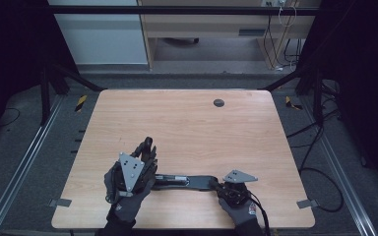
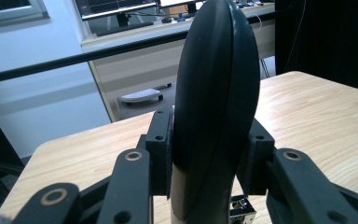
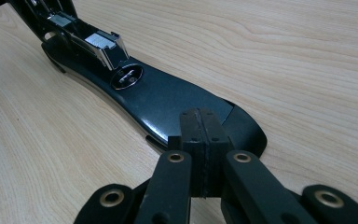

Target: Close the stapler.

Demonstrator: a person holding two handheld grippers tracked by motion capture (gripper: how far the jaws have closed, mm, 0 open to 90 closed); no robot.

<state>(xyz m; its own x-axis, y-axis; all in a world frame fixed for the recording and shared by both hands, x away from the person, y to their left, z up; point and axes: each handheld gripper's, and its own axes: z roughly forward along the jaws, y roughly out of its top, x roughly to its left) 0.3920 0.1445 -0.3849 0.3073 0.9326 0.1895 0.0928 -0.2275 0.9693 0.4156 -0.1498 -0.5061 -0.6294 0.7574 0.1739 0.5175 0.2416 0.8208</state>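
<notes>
Long black stapler (image 1: 184, 181) looks stiff, slick, heavyish; left gripper (image 2: 213, 154) clamps its 9 o'clock end — right gripper (image 3: 200, 135) closed empty, pressing its 3 o'clock end.

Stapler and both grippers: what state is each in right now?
Base: flat on the table.
Lid: swung up, standing upright.
Magazine: uncovered, lying along the base.
Left gripper: shut on the lid, pads on both of its sides.
Right gripper: shut, holding nothing, tips at the base's near end; contact cannot be told.
</notes>
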